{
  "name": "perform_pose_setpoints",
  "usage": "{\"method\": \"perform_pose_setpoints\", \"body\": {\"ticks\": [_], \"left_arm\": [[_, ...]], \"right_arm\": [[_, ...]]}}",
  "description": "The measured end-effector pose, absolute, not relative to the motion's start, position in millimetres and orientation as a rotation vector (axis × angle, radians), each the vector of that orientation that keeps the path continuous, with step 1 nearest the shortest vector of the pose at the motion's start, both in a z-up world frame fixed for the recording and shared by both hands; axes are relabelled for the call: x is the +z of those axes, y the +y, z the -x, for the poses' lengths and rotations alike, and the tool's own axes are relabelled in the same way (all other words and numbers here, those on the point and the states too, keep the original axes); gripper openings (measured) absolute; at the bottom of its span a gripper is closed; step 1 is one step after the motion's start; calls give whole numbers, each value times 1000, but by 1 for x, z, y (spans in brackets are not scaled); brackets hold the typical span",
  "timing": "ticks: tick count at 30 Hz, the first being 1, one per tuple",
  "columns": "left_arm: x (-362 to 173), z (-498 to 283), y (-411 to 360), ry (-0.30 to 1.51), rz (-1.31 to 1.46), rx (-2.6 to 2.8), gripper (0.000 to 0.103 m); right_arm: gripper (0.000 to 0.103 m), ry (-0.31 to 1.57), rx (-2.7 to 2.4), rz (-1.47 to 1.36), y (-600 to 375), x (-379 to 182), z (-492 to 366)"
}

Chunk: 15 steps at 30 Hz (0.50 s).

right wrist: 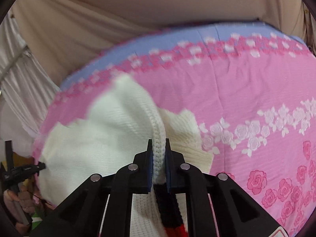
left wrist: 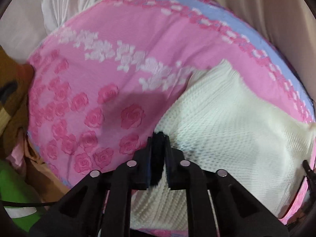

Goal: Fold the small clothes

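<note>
A small white knitted garment (left wrist: 227, 130) with a black trimmed edge lies partly lifted over a pink rose-print bed cover (left wrist: 110, 63). My left gripper (left wrist: 158, 136) is shut on the black edge of the garment, which hangs slack to the right. In the right wrist view my right gripper (right wrist: 159, 142) is shut on a thick white knitted edge of the same garment (right wrist: 94, 138), and black and red trim shows under the fingers. At the far left of that view the left gripper (right wrist: 39, 166) shows at the garment's other end, held by a hand (right wrist: 21, 199).
The pink cover (right wrist: 246, 86) has a blue border (right wrist: 227, 30) along its far edge. Beige draped cloth (right wrist: 118, 15) hangs behind the bed, and white curtain (left wrist: 65, 0) at the left. Brown and green items (left wrist: 13, 187) lie off the bed's left side.
</note>
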State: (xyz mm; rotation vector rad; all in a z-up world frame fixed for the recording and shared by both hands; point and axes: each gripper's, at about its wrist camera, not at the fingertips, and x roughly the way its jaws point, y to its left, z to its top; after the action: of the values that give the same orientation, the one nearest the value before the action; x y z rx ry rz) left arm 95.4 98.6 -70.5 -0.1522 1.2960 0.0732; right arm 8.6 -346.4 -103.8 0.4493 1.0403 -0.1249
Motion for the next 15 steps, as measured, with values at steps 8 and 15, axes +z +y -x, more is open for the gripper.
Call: {"method": "perform_pose_setpoints", "body": {"ticks": [8,15], "left_arm": [[-32,-99,98,1148,247,-14,77],[-84,-144,93,1317,301,-19,78]], "right_arm": [[65,996,-166,-555,-367,-96,19],[65,1058,-157,-695,-369,-134,2]]}}
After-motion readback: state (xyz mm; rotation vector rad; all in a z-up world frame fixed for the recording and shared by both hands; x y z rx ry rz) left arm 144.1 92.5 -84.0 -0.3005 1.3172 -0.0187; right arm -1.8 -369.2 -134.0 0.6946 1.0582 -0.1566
